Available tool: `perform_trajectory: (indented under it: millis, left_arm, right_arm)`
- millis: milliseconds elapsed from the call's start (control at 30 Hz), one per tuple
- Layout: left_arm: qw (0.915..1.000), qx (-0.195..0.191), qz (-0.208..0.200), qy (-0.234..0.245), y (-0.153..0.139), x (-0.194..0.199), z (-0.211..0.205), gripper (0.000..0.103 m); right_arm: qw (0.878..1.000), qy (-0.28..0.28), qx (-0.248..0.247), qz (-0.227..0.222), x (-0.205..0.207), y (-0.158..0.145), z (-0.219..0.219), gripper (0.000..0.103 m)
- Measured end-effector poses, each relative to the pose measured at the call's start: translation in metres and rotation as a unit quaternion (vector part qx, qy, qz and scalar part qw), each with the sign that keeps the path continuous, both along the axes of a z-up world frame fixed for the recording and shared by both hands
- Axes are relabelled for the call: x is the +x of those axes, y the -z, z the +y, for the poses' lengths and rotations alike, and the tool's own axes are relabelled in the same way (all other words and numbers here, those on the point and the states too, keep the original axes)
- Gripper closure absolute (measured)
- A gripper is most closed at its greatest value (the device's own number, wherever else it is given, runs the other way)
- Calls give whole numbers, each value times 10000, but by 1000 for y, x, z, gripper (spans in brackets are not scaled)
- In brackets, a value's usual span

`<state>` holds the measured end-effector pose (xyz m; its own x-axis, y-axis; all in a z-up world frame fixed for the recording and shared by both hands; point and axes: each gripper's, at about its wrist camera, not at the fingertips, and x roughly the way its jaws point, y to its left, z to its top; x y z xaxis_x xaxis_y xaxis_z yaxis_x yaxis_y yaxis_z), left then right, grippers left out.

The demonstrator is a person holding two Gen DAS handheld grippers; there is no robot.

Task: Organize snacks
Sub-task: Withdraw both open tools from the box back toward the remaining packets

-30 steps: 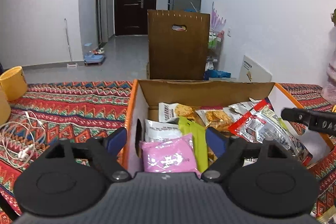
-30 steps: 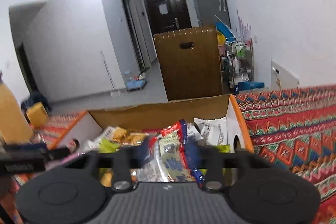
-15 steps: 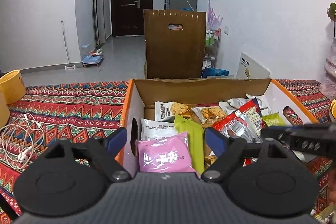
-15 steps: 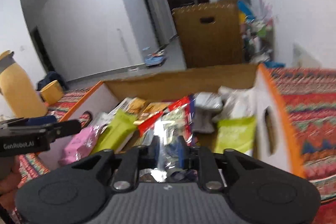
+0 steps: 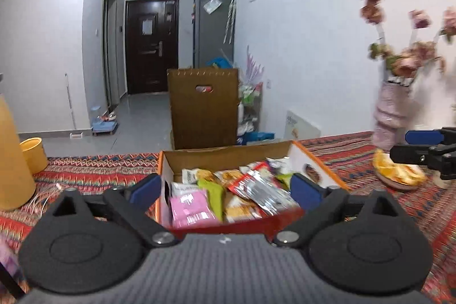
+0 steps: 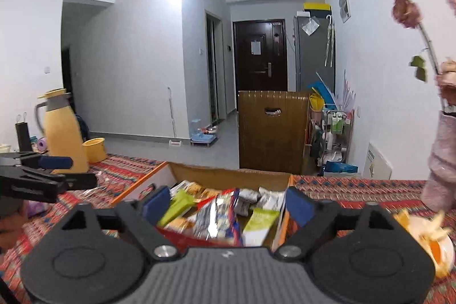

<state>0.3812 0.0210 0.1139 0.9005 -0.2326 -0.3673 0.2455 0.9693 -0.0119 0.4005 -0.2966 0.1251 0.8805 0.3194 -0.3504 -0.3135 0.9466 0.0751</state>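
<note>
The snack box (image 5: 310,161) sits open on the patterned surface (image 5: 85,170), packed edge to edge with packets, a pink packet (image 5: 191,207) pressed into its near-left corner. Left tongs (image 5: 225,190) are spread wide and holding nothing, fingers roughly lined up with the box's side walls. Right tongs (image 6: 222,202) are also released and empty. To the right of the box, a plate of peels (image 5: 399,174) and a vase (image 5: 390,116) crowd that side.

Left gripper (image 5: 225,188) spread wide, gripping nothing, level, pointing to 12 o'clock. Right gripper (image 6: 228,204) likewise gapes empty, level, aimed at 12 o'clock.
</note>
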Motion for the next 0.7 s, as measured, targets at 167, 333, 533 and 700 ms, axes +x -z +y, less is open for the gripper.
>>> perform_trajectory:
  millis: [167,333,533,700]
  left_arm:
    - [9997,-104,88,-193,16,-87,6,1]
    - [9960,-352,521,-628,46,-157,14,0]
    - [9906,-259,1023,-873,79,-211,13,0]
    - [9890,-202,1053,-1016,84,-234,16,0]
  right_arm:
    - [9998,60,-88,158,-76,22,-8,9]
    - [9980,283,-234,507,-137,57,-4,9]
    - [9924,458,-253,1110,-192,106,-1,9]
    - [9893,483,-295,1343,-222,128,0,9]
